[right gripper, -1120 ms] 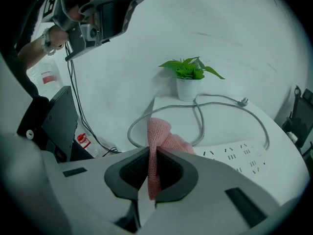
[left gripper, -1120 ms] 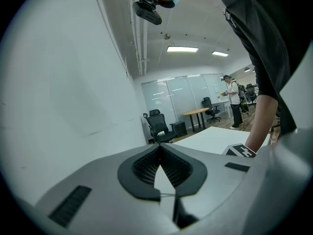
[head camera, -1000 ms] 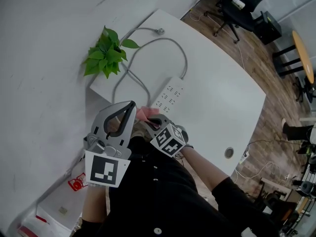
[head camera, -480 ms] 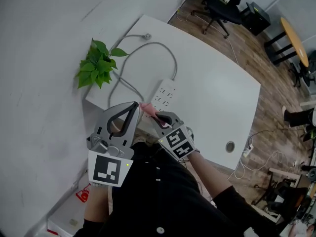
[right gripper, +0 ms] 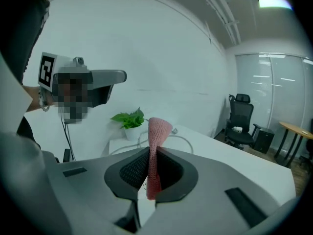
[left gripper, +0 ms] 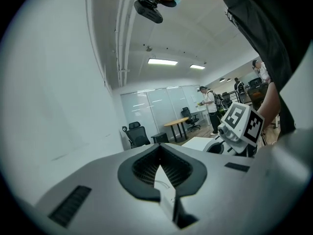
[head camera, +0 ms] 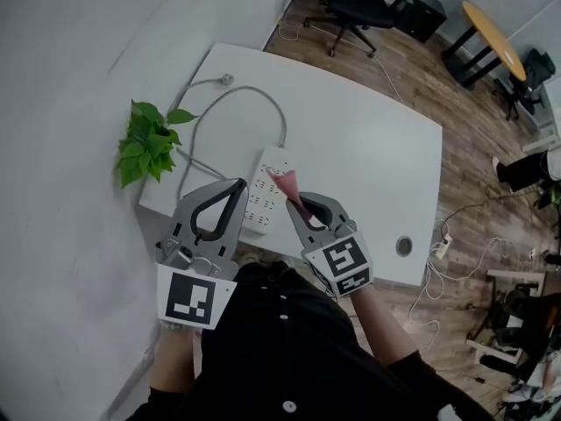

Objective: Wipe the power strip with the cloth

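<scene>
A white power strip [head camera: 262, 192] lies on the white table [head camera: 368, 156] near its front-left edge, its grey cable [head camera: 279, 112] looping toward the wall. My right gripper [head camera: 294, 207] is held above the table's near edge, just right of the strip. It is shut on a pink cloth [head camera: 287, 183]. In the right gripper view the cloth [right gripper: 157, 136] stands up from between the closed jaws of that gripper [right gripper: 152, 154]. My left gripper [head camera: 237, 186] hovers to the left of the strip's near end. Its jaws [left gripper: 159, 154] meet with nothing between them.
A small green plant [head camera: 145, 140] stands at the table's left corner against the wall. A round cable hole [head camera: 403, 246] sits at the front-right edge. Office chairs [head camera: 358, 3] and a round wooden table [head camera: 493, 26] stand on the wood floor beyond.
My right gripper has moved to the right and up with the cloth, and now sits apart from the left gripper. The head view has shifted, so the table appears lower and further left.
</scene>
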The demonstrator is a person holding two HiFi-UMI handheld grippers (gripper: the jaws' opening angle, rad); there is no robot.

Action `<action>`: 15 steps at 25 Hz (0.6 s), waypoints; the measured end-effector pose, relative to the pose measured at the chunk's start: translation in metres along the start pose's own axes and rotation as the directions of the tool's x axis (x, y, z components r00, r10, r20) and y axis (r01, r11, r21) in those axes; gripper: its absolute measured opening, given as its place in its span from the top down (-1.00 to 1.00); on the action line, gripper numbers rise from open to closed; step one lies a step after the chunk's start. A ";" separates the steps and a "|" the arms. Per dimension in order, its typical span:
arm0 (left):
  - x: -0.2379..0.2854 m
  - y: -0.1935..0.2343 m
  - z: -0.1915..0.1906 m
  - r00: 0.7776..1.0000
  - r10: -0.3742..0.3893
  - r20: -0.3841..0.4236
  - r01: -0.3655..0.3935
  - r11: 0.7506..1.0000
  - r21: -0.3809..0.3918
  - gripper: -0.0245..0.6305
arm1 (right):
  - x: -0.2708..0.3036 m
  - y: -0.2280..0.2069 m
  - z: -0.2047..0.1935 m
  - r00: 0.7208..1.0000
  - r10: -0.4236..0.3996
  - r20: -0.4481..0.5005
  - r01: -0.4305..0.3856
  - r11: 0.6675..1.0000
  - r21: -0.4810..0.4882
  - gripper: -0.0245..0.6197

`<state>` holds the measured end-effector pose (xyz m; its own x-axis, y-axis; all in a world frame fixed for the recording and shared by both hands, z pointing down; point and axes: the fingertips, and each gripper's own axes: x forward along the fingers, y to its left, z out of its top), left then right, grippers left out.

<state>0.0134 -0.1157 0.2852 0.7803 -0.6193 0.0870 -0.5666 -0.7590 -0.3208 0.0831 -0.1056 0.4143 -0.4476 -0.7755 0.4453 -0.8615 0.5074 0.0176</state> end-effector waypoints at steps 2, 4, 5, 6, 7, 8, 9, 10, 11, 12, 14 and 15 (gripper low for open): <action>0.004 -0.002 0.003 1.000 -0.017 0.008 0.017 1.000 0.010 0.88 | -0.012 -0.008 0.011 0.999 -0.040 0.036 0.040 0.999 0.005 0.78; 0.007 -0.003 0.006 0.999 -0.030 0.015 0.030 0.999 0.018 0.88 | -0.023 -0.015 0.022 0.996 -0.068 0.063 0.068 0.998 0.003 0.78; 0.008 -0.003 0.007 0.999 -0.035 0.017 0.035 0.999 0.020 0.88 | -0.028 -0.017 0.026 0.994 -0.076 0.073 0.076 0.997 0.001 0.78; 0.009 -0.004 0.007 0.999 -0.039 0.019 0.039 0.999 0.022 0.88 | -0.031 -0.019 0.032 0.993 -0.082 0.083 0.082 0.997 -0.001 0.78; 0.009 -0.003 0.006 0.999 -0.043 0.020 0.042 0.999 0.024 0.88 | -0.034 -0.019 0.036 0.992 -0.086 0.093 0.087 0.996 -0.004 0.78; 0.009 -0.003 0.005 0.999 -0.045 0.020 0.044 0.999 0.023 0.88 | -0.037 -0.019 0.041 0.991 -0.091 0.103 0.092 0.996 -0.009 0.78; 0.009 -0.003 0.004 0.999 -0.046 0.017 0.046 0.999 0.019 0.88 | -0.039 -0.020 0.044 0.989 -0.096 0.110 0.098 0.995 -0.016 0.78; 0.010 -0.002 0.002 0.999 -0.047 0.013 0.047 0.999 0.014 0.88 | -0.040 -0.020 0.047 0.988 -0.100 0.115 0.103 0.994 -0.025 0.78; 0.010 -0.002 0.001 0.999 -0.049 0.009 0.048 0.999 0.012 0.88 | -0.041 -0.020 0.050 0.988 -0.103 0.115 0.107 0.994 -0.034 0.78; 0.010 -0.002 0.000 0.999 -0.051 0.006 0.051 0.999 0.012 0.88 | -0.042 -0.020 0.051 0.988 -0.104 0.110 0.110 0.993 -0.043 0.78; 0.011 -0.002 0.000 0.998 -0.055 0.007 0.055 0.998 0.014 0.88 | -0.041 -0.020 0.051 0.989 -0.109 0.102 0.115 0.992 -0.053 0.78; 0.011 -0.002 0.001 0.998 -0.057 0.009 0.057 0.998 0.014 0.88 | -0.040 -0.021 0.050 0.988 -0.113 0.107 0.119 0.992 -0.051 0.78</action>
<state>0.0234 -0.1208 0.2864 0.8138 -0.5731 0.0963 -0.5175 -0.7901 -0.3286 0.1071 -0.1035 0.3516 -0.3702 -0.8636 0.3422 -0.8954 0.4299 0.1161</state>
